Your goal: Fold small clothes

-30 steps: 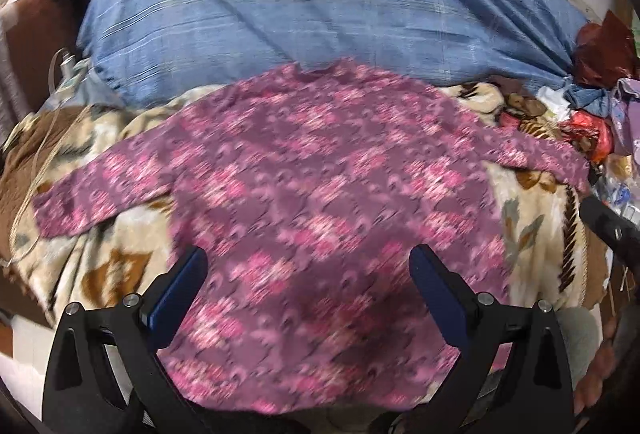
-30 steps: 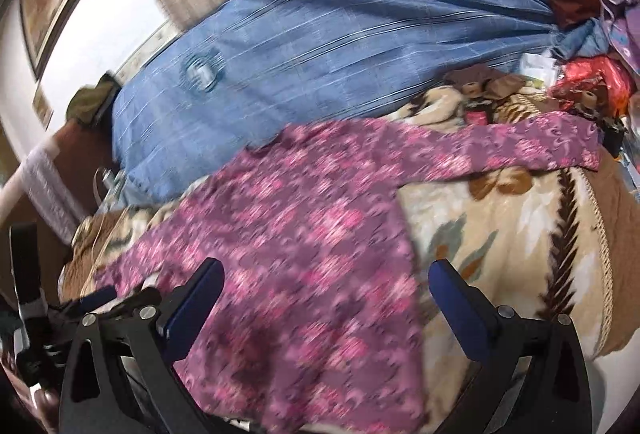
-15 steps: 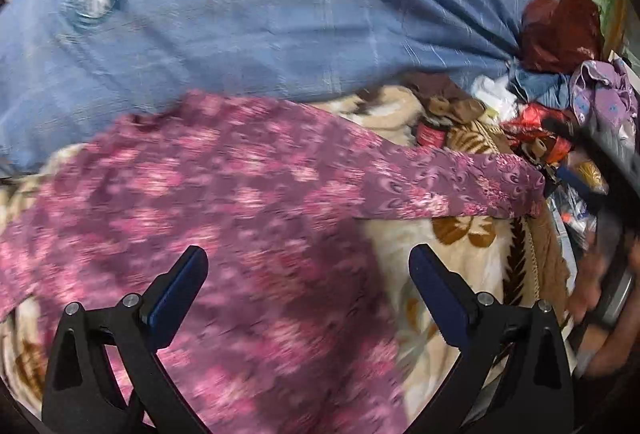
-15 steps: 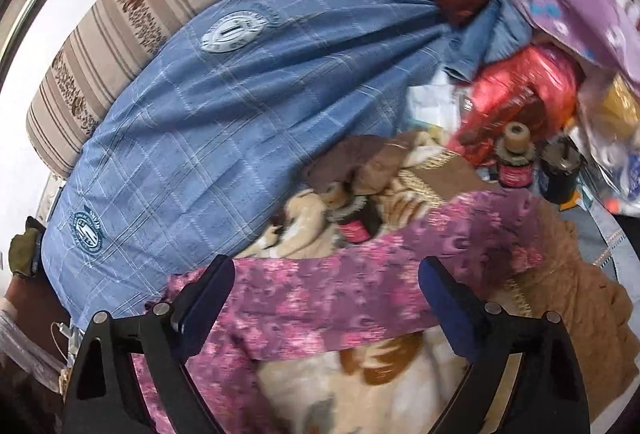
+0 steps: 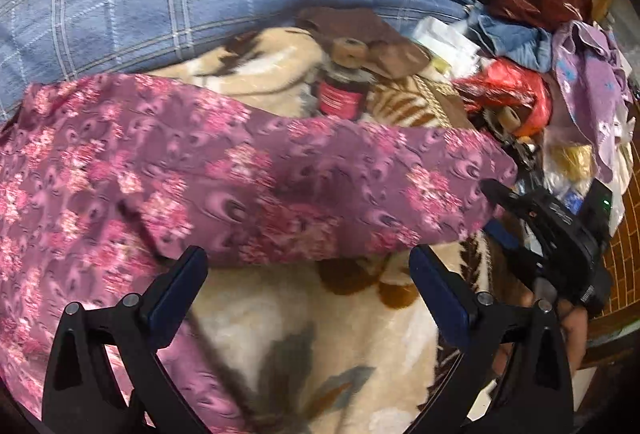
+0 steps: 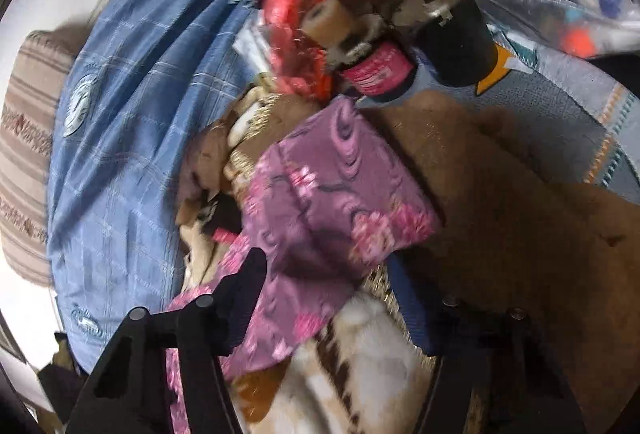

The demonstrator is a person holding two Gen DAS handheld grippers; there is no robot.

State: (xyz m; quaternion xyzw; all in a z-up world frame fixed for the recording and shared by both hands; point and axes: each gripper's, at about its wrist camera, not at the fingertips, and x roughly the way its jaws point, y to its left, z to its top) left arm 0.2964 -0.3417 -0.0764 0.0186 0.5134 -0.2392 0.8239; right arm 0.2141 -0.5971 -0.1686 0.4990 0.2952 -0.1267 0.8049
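Floral purple top (image 5: 132, 170) lies spread flat on a beige plush blanket (image 5: 280, 338) on the bed, one long sleeve (image 5: 360, 174) running out sideways to the right, cuff end (image 6: 340, 194) toward a heap of clothes and bags. Its cloth is thin and printed with pink blossoms. The left gripper (image 5: 308, 286) hangs over the sleeve, jaws wide and empty. The right gripper (image 6: 328, 298) has just been closing, the cuff between its jaws; whether the pads press it I cannot tell.
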